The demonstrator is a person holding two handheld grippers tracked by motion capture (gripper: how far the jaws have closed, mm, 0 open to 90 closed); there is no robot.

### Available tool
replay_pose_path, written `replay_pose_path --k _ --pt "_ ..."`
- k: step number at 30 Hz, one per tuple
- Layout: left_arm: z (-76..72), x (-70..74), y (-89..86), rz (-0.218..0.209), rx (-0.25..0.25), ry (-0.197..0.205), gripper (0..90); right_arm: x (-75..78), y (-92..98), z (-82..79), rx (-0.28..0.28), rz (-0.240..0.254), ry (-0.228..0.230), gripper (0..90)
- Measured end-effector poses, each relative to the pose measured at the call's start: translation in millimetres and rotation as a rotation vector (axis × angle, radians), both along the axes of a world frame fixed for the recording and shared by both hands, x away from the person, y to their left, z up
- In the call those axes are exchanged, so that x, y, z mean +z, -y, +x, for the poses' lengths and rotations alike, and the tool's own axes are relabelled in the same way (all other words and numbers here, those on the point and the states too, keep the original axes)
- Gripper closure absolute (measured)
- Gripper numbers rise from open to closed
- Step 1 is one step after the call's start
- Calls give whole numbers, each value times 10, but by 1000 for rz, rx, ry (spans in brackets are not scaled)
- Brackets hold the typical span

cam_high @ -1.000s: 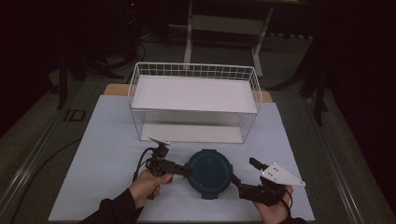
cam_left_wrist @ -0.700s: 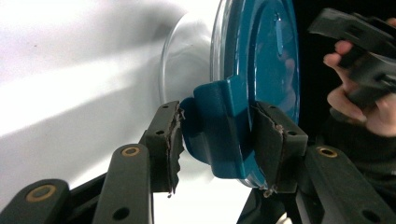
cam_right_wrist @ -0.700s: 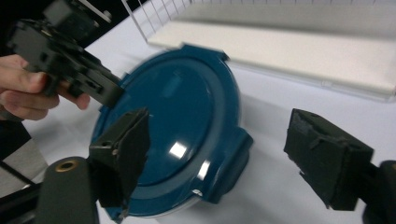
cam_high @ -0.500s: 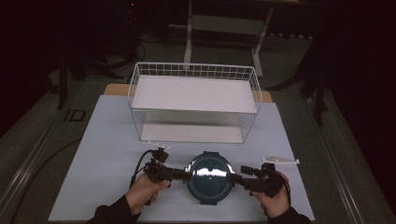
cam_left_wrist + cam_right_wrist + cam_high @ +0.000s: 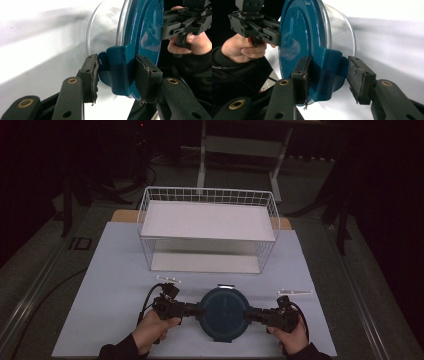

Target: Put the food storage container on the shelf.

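A round glass bowl with a dark blue lid [image 5: 223, 312] sits on the white table [image 5: 115, 270], close to its near edge and about midway between the two near corners. The person holds it from both sides. The left gripper [image 5: 194, 309] comes in from the bowl's left, and its camera shows both pads pressed against one of the lid's blue clip tabs [image 5: 118, 72], so the tongs are clamped on the lid there. The right gripper [image 5: 250, 314] comes in from the bowl's right; its jaws have just been closing, with the opposite clip tab [image 5: 329, 72] between them. In its own view the left pad touches the tab while the right pad [image 5: 359, 77] stands just beside it with a sliver of gap, so that pair is not quite pinched together on it. Behind the bowl, toward the far edge of the table, stands a white wire basket [image 5: 210, 195] with a flat white shelf inside it, well apart from the bowl.
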State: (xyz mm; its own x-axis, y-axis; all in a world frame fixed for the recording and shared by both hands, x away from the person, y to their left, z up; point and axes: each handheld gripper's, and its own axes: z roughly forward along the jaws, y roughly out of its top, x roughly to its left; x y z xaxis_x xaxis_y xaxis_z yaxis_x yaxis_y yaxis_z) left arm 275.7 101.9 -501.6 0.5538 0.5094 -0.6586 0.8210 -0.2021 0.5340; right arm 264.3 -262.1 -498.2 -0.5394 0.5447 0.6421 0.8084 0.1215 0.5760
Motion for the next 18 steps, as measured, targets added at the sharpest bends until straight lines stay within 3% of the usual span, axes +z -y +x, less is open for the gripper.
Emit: replay_pose_path --k 6,18 --pt "-38 9 15 22 16 17 552 -21 9 0 -5 31 -43 558" --pt "-84 29 22 15 52 5 553 4 -10 -32 -39 38 -57 564"
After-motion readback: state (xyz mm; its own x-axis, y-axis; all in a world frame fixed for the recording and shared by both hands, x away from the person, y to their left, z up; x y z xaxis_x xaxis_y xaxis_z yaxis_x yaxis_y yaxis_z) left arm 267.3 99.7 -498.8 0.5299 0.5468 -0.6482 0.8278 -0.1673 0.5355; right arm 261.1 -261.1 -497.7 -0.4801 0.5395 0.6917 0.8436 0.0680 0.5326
